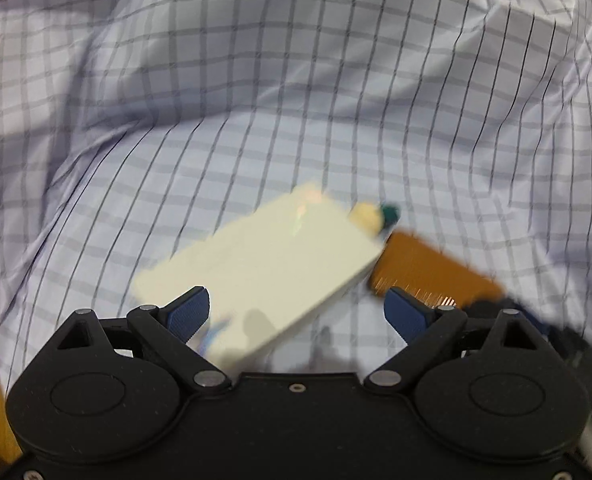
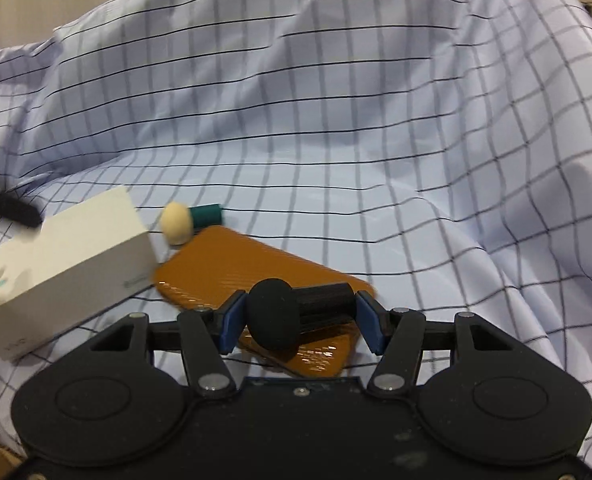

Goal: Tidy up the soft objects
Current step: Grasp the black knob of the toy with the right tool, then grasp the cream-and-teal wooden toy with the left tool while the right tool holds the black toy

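Left wrist view first: my left gripper (image 1: 297,310) hangs spread wide with nothing between its blue pads, above a pale checked cotton shirt (image 1: 256,80) that fills the frame, rumpled. A white rectangular cardboard box (image 1: 264,264) lies on the shirt just ahead of the jaws, blurred. Touching its far corner I see a small cream foam ball on a green stem (image 1: 369,216), and beside it a flat orange ribbed plastic plate (image 1: 427,268).

Right wrist view: my right gripper (image 2: 299,320) is clamped across a black ribbed cylinder with a round black foam head (image 2: 280,316), held above the orange plate. The box sits left.
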Demonstrator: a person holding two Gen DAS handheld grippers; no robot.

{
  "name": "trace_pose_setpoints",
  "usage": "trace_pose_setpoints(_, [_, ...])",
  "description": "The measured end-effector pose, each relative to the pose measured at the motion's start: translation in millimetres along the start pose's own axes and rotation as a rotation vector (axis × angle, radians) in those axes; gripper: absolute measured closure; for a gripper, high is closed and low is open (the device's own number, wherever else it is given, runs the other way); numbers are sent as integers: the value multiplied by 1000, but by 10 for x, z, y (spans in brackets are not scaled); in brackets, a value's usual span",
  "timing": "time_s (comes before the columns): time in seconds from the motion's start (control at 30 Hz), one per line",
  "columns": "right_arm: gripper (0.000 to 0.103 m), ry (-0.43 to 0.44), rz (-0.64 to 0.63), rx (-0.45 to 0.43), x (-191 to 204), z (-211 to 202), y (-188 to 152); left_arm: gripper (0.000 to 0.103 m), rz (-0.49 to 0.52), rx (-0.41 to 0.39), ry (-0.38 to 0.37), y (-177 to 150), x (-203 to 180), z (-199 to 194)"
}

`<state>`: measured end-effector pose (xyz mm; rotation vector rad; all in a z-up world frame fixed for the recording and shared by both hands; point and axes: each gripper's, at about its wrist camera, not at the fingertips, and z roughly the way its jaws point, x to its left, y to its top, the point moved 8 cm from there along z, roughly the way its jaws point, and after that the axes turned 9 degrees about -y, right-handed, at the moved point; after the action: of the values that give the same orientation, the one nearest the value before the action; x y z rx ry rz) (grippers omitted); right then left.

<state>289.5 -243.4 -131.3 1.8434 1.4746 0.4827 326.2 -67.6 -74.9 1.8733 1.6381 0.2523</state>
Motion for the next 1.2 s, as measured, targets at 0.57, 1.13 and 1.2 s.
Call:
trace_pose_setpoints(0.57, [45, -6, 93, -55, -307, -152, 44, 12, -89, 119, 52, 622, -507, 1133])
trace_pose_setpoints(1.13, [45, 5, 112, -61, -384, -205, 18, 12, -109, 195, 164, 514, -603, 1663])
trace_pose_setpoints(1.2, [45, 6, 115, -63, -392, -220, 23, 13, -113, 199, 175, 504, -598, 1686])
